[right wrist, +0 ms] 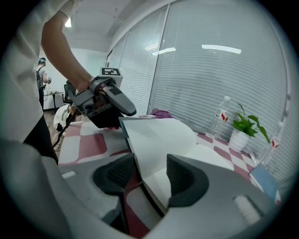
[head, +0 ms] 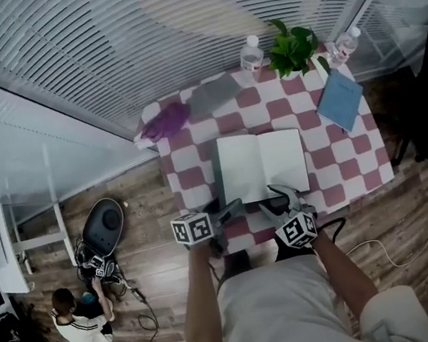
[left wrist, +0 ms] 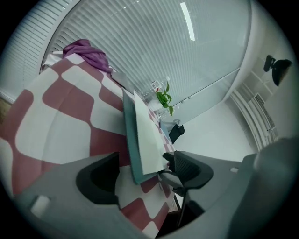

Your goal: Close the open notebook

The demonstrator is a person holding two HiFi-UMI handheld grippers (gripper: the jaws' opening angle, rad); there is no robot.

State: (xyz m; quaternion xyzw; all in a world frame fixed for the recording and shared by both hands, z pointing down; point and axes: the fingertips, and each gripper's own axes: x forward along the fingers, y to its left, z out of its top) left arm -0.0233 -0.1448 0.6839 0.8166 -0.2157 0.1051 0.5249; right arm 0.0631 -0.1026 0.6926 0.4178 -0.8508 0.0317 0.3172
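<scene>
Open notebook (head: pixel 262 164) sits near-centre on checkered table (head: pixel 363 161), spine running near-to-far; left tool (left wrist: pixel 140 158) has jaws wide w/ notebook's near left corner btwn them, not pinched; right tool (right wrist: pixel 150 161) also wide, straddling near edge close to the spine, gripping nothing. Best approach, I'd say: nip left cover plus pages at that corner; steady right half w/ right tool; swing left half over w/o dragging the book.
</scene>
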